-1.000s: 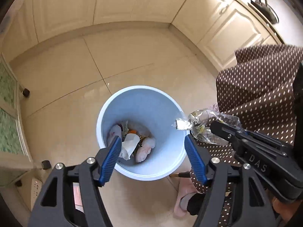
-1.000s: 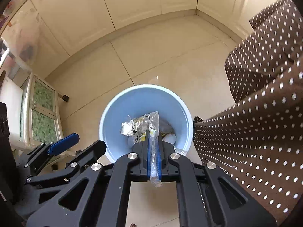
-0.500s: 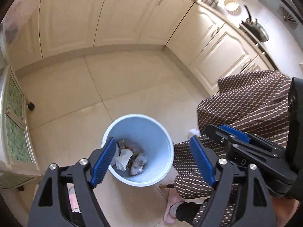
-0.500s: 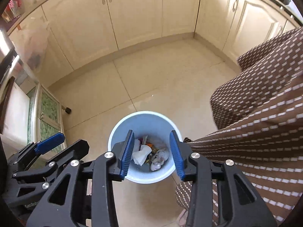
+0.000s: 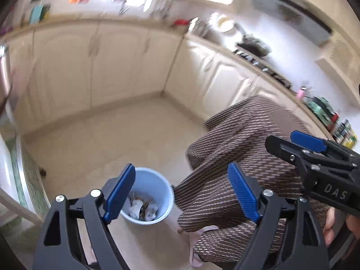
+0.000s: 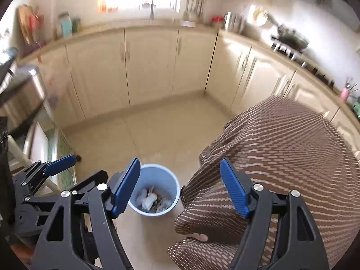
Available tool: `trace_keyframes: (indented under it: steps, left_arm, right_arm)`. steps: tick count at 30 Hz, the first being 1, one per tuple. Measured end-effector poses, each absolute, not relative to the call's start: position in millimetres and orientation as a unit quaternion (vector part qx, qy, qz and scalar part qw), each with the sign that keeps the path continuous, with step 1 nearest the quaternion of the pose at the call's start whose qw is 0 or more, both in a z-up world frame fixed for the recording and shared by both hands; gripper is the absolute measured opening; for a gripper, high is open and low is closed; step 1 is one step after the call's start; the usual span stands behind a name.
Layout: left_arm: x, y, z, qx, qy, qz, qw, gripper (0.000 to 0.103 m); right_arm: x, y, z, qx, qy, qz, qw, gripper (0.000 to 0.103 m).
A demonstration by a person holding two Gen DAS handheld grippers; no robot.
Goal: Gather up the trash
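Cream cabinets [image 6: 153, 67] are being seen running around the corner beyond the tiled floor [image 6: 157, 130]. A tap [image 6: 152, 9] is being shown above the cabinets, a dark pan [image 6: 292, 38] to their right, a teal jar [image 6: 66, 28] to their left, all blurred

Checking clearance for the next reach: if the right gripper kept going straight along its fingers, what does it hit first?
Probably the person's brown patterned clothing, which fills the line between the open right gripper's fingers. The blue trash bin sits just left of that line on the tiled floor. Depth is unclear.
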State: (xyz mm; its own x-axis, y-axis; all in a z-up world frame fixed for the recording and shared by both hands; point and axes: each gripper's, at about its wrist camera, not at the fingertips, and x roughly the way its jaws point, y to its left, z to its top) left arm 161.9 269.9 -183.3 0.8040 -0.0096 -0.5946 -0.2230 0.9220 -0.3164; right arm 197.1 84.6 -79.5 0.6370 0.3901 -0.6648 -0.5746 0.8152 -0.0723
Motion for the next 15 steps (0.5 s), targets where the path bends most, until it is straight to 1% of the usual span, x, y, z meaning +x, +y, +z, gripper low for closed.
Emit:
trace_keyframes:
  steps: [1, 5, 6, 9, 11, 15]
  left_arm:
    - [154.0, 258.0, -168.9, -0.177, 0.298, 0.05, 0.937, 0.083]
    - [126.0, 216.7, -124.0, -0.148, 0.264, 0.033, 0.953, 0.084]
    - [123.3, 208.9, -117.0, -0.144, 0.259, 0.029, 0.955, 0.085]
    - [102.8, 177.4, -89.9, -0.12, 0.237, 0.017, 0.964, 0.087]
    - [87.9, 162.0, -74.6, -0.103, 0.222, 0.012, 0.969, 0.088]
    - [57.6, 133.5, -47.6, -0.093, 0.193, 0.005, 0.977, 0.092]
  right_arm:
    - [186.5, 71.7, -67.2, -0.133, 0.317, 0.27, 0.899, 0.073]
    - [152.8, 22.5, -28.8, -0.113, 0.273, 0.254, 0.921, 0.081]
    - [141.9, 9.4, -17.6, -0.11, 0.26, 0.246, 0.927, 0.082]
    - [118.4, -19.7, 0.6, -0.096, 0.234, 0.228, 0.94, 0.083]
    - [104.2, -40.0, 9.9, -0.087, 0.219, 0.217, 0.947, 0.088]
    - [72.6, -77.5, 25.3, -0.07, 0.19, 0.193, 0.96, 0.093]
